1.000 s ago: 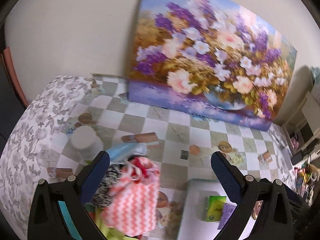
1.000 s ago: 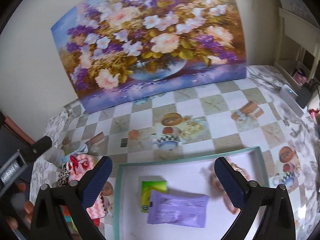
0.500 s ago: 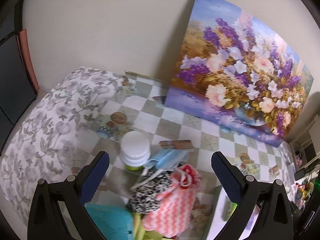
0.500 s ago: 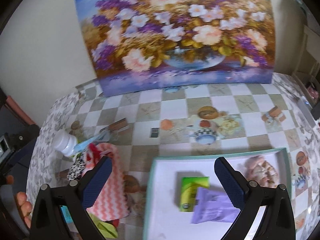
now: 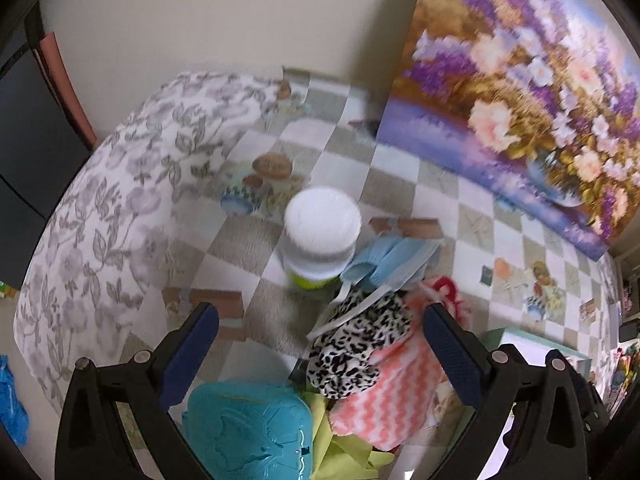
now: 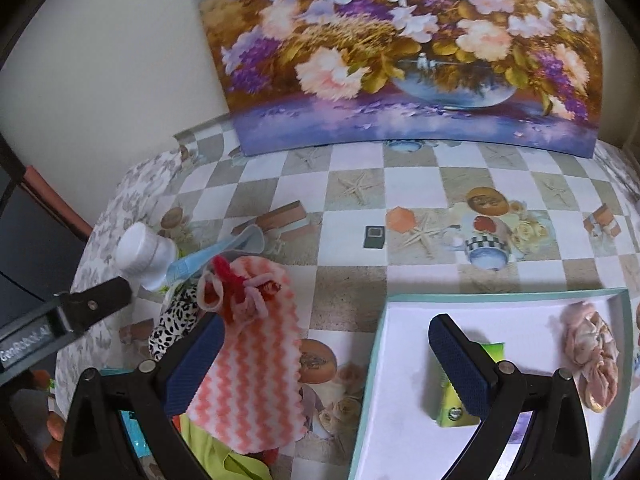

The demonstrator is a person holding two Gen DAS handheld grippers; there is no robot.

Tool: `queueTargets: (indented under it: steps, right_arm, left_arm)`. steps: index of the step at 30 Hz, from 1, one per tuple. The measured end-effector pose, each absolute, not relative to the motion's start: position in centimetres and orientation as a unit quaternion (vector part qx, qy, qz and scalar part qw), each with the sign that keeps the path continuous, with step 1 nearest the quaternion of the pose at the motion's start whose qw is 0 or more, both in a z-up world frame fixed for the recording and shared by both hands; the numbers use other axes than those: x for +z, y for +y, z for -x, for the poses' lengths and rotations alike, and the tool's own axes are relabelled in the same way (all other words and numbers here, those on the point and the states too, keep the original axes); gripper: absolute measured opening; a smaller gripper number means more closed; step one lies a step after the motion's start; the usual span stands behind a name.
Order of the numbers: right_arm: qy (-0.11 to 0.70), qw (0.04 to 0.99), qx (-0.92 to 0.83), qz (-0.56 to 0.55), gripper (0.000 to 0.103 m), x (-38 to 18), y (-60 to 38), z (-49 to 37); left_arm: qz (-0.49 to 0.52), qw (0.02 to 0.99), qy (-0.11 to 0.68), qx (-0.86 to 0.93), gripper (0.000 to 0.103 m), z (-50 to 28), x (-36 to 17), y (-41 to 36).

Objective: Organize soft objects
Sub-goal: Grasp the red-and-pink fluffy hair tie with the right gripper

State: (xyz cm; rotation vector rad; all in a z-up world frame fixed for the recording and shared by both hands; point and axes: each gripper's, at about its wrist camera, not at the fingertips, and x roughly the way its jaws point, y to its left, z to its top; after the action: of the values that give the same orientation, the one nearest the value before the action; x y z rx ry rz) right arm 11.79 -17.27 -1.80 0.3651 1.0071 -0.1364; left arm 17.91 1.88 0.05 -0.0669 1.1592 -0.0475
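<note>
A pile of soft things lies on the checkered tablecloth: a pink-and-white zigzag pouch [image 5: 396, 392] [image 6: 248, 364], a black-and-white leopard cloth [image 5: 360, 344] [image 6: 176, 320], a light blue face mask [image 5: 392, 260] [image 6: 224, 252] and a yellow-green cloth [image 5: 344, 452] [image 6: 216, 456]. My left gripper [image 5: 320, 360] is open and empty, just above the leopard cloth. My right gripper [image 6: 324, 364] is open and empty, between the pouch and the white tray [image 6: 400, 360]. The tray holds a green packet [image 6: 460, 400] and a pink scrunchie [image 6: 592, 352].
A white-lidded jar [image 5: 322, 236] [image 6: 146, 252] stands beside the mask. A teal plastic item [image 5: 248, 432] lies at the near edge. A flower painting [image 6: 400, 48] leans on the wall behind. The left gripper's body [image 6: 60, 320] shows in the right wrist view.
My left gripper has swung left and down toward the pile; jar and cloths look larger. My right gripper has shifted left, so the pouch now sits by its left finger.
</note>
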Motion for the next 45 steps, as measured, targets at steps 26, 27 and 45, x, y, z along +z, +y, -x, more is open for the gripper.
queueTargets:
  steps: [26, 27, 45]
  right_arm:
    - [0.466, 0.875, -0.006, -0.132, 0.088, -4.7, -12.7, -14.9]
    - [0.466, 0.875, -0.003, -0.132, 0.084, -4.7, -12.6, -15.0]
    - [0.468, 0.869, 0.03, -0.157, 0.042, -5.3, -12.4, -15.2]
  left_arm:
    - [0.096, 0.802, 0.589, 0.019, 0.102, -19.3, -3.4, 4.6]
    - [0.099, 0.802, 0.589, 0.02, 0.102, -19.4, -3.4, 4.7]
    - [0.099, 0.802, 0.589, 0.008, 0.102, -19.3, -3.1, 4.3]
